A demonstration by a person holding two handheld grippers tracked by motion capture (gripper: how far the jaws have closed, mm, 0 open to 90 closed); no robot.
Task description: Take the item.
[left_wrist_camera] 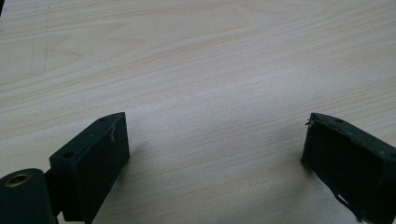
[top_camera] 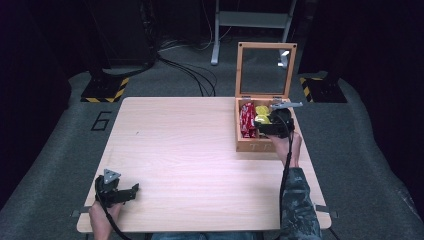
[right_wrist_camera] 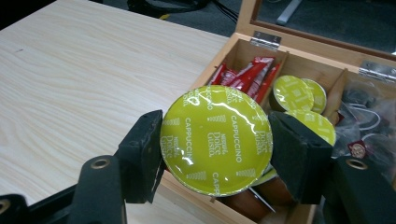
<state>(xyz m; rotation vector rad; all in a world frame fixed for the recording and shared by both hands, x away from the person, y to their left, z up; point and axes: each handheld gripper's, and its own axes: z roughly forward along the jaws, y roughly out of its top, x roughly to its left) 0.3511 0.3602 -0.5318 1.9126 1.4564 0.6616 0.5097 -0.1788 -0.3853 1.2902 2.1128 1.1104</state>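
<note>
A wooden box (top_camera: 241, 145) with its glass lid raised stands at the table's right side. Its compartments hold red sachets (right_wrist_camera: 246, 74), yellow-green coffee capsules (right_wrist_camera: 293, 93) and dark wrapped items (right_wrist_camera: 369, 116). My right gripper (right_wrist_camera: 215, 147) hovers over the box's front edge, shut on a yellow-green cappuccino capsule (right_wrist_camera: 215, 140) with its foil top facing the camera. From above, that right gripper (top_camera: 272, 127) sits over the box's middle. My left gripper (top_camera: 125, 192) rests at the table's near left corner, open, with bare wood between its pads (left_wrist_camera: 100, 158).
The light wooden table (top_camera: 190, 150) stretches wide between the two hands. Behind it lie cables, a metal stand (top_camera: 250, 20) and hazard-striped bases (top_camera: 105, 90) on the grey floor.
</note>
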